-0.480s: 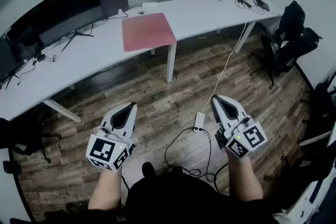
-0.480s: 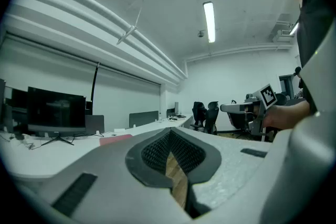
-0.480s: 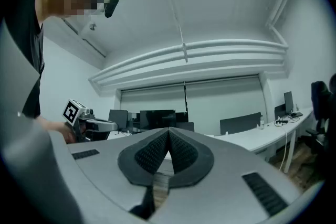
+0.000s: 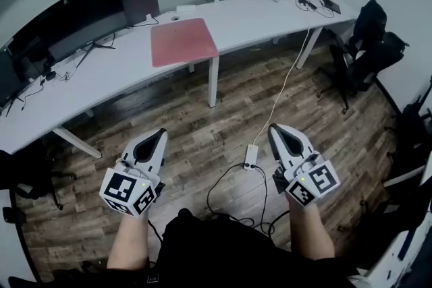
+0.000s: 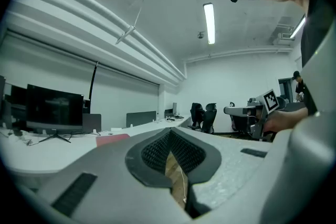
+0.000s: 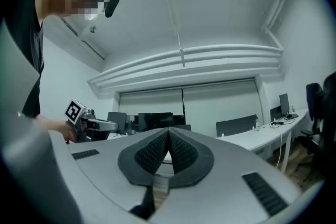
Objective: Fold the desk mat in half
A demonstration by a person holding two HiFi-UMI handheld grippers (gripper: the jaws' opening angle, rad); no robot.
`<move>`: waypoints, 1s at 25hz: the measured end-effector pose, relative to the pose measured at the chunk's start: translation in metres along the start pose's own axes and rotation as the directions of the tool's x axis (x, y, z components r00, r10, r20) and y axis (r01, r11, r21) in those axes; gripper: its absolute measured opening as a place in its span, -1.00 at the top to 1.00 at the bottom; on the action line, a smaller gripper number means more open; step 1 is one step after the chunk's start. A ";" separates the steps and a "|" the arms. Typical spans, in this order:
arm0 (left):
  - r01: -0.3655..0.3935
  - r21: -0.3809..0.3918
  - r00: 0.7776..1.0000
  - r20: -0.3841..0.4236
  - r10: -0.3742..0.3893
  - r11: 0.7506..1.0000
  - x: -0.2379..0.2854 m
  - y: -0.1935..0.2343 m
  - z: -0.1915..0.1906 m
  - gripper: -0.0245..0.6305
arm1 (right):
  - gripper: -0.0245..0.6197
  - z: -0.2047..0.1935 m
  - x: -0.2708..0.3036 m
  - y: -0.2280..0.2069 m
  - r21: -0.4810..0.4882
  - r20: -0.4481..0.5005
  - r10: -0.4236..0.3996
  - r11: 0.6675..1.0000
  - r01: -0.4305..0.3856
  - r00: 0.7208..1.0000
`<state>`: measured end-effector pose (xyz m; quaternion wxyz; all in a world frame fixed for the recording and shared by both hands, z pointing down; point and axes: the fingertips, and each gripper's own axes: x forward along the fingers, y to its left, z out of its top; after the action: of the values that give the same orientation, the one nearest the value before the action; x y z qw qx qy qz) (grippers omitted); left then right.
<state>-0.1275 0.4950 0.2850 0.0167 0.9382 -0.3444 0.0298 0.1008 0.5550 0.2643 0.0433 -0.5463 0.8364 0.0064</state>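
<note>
the fold had not begun; this looked like the approach. the left gripper point(image 4: 160, 134) and right gripper point(image 4: 275, 129) were both clenched on nothing, well apart from the red desk mat point(image 4: 183, 42), which lay flat at the desk's point(image 4: 256, 18) front edge. next they would need to step in and open up at the mat's near corners. the floor between was open, bar a white cable point(image 4: 284, 86).

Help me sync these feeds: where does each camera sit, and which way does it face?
Head view: on the person's head, steeply down at floor, desk and red mat; shows forearms, left gripper, right gripper.
Left gripper view: on the left gripper, level toward the desk; own shut jaws below.
Right gripper view: on the right gripper, level toward the monitors; own shut jaws.
Shared: each gripper view catches the other gripper.
</note>
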 end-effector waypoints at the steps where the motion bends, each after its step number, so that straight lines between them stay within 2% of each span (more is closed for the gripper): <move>1: 0.005 0.001 1.000 -0.013 -0.005 1.000 0.000 -0.006 -0.002 0.92 | 0.92 -0.001 -0.007 -0.001 -0.003 0.002 0.003 1.000 -0.003 1.000; 5: -0.004 0.037 0.999 -0.035 0.005 0.999 0.003 -0.024 -0.002 0.92 | 0.92 -0.004 -0.026 -0.008 0.011 0.002 0.005 1.000 -0.005 1.000; 8: -0.007 0.022 1.000 -0.027 0.008 1.000 0.003 -0.031 -0.001 0.92 | 0.92 -0.005 -0.035 -0.011 0.028 0.005 0.018 0.999 -0.018 1.000; 11: 0.005 0.011 0.999 -0.054 -0.004 1.000 0.007 -0.033 -0.011 0.92 | 0.92 -0.007 -0.036 -0.017 0.040 0.007 0.025 0.999 -0.025 1.000; 18: -0.038 0.006 0.997 -0.068 0.039 0.999 0.020 -0.010 -0.022 0.92 | 0.92 -0.015 -0.017 -0.032 0.078 -0.015 0.056 0.995 -0.054 0.998; 23: -0.008 -0.005 0.994 -0.107 0.008 1.000 0.044 0.014 -0.044 0.92 | 0.91 -0.026 0.019 -0.043 0.077 -0.046 0.067 0.995 -0.063 0.997; 25: 0.003 -0.005 0.993 -0.121 -0.003 1.000 0.059 0.027 -0.051 0.92 | 0.84 -0.030 0.037 -0.051 0.070 -0.066 0.069 0.995 -0.064 0.995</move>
<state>-0.1025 0.4387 0.3398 0.0398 0.9351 -0.3415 0.0856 0.1303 0.4987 0.2928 0.0328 -0.5162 0.8549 -0.0392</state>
